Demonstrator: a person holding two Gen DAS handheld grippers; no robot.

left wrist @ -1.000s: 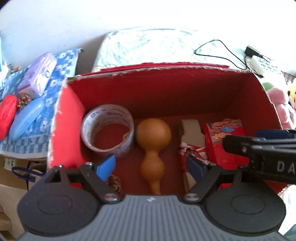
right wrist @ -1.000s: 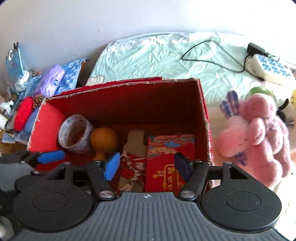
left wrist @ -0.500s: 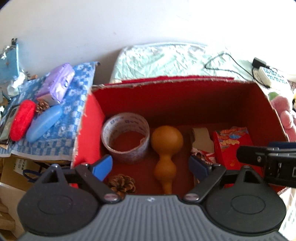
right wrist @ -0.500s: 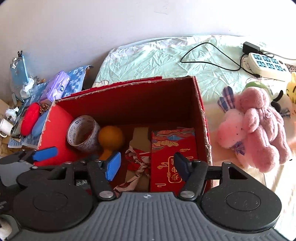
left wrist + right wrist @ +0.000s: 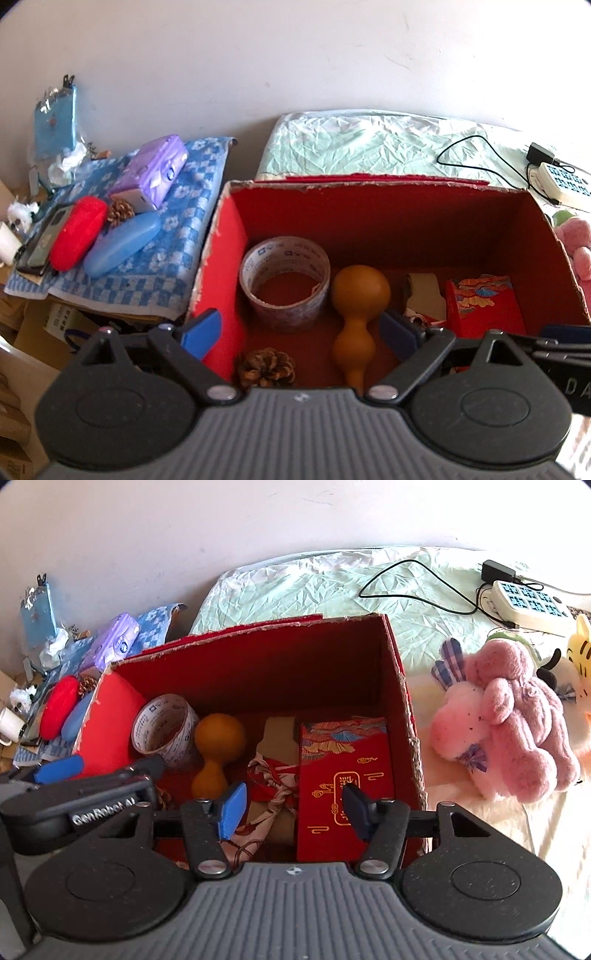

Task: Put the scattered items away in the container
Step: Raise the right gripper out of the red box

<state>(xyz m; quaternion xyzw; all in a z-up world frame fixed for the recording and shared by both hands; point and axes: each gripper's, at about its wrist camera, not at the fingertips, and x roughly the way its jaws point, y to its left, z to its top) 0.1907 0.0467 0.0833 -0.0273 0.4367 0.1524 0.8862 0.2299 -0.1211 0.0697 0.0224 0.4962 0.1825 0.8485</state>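
With the left gripper (image 5: 299, 334) and right gripper (image 5: 293, 808) both empty and spread, its jaws having just narrowed, clear the red box (image 5: 369, 186) rim before reaching for the pine cone (image 5: 120, 211) on the checked cloth (image 5: 155, 258).

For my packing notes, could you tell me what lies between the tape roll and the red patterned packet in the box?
The brown gourd and a tan card, in both wrist views.

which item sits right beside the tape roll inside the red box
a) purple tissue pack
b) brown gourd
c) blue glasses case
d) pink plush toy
b: the brown gourd lies on the floor of the red box directly to the right of the tape roll, while the other three are outside the box.
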